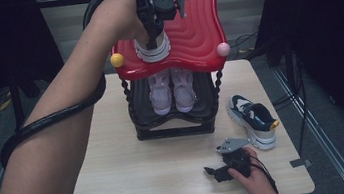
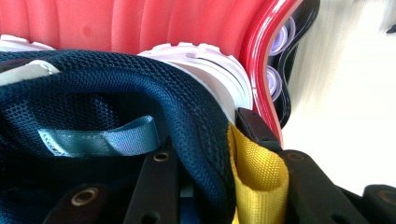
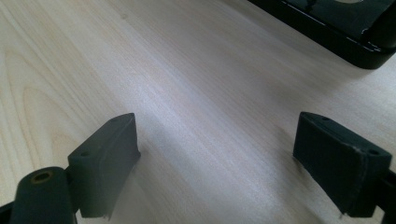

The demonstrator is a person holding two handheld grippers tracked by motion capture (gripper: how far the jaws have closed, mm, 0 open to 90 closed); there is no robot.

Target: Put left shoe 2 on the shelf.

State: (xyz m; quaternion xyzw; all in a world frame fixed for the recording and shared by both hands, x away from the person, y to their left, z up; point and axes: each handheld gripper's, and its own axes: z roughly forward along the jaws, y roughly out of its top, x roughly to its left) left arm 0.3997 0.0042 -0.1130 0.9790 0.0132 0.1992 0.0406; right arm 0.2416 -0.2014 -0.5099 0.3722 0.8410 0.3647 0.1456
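Left gripper (image 1: 154, 31): clamped on the heel collar of the navy mesh sneaker with white ribbed sole (image 2: 140, 88), one jaw inside the opening, the other outside against the yellow woven heel loop (image 2: 259, 172)
Sneaker's place: under the gripper, toe down on the glossy red ridged top tray (image 1: 198, 28) of the shoe rack
Right gripper (image 1: 227, 168): jaws wide apart, nothing between them, resting low over the pale wooden table (image 3: 196, 84)
Risk, slip: the grip is on soft mesh only (a thin hold), so the shoe may twist or drop
Risk, roll-off: the tray curves and shines; a shoe let go near its rim could slide off
Matching navy sneaker (image 1: 253, 119): on the table beyond the right gripper
Writing: none legible
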